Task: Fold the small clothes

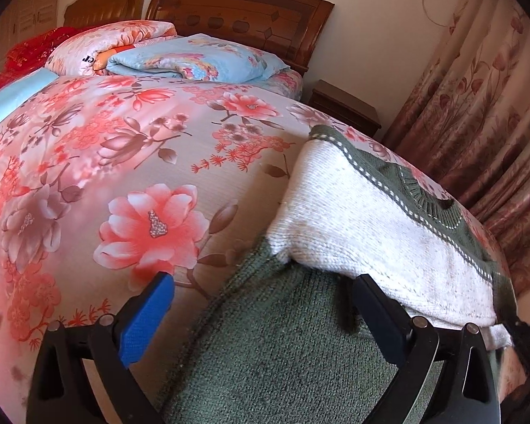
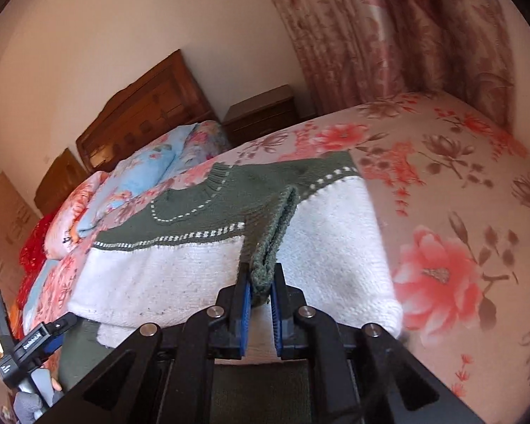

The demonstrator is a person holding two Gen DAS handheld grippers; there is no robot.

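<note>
Right tool (image 2: 260, 284) nearest, pads clamped on green sleeve cuff (image 2: 265, 265) above sweater's white body. Judgement: carry cuff across white panel, lay sleeve flat, keep tension low so knit does not bunch. Left tool (image 1: 261, 295) angled down, jaws wide, straddling sweater's green hem, gripping nothing. Sweater (image 2: 201, 265) lies flat on floral bed (image 1: 123, 162), collar toward headboard (image 1: 240, 17) beyond.
</note>
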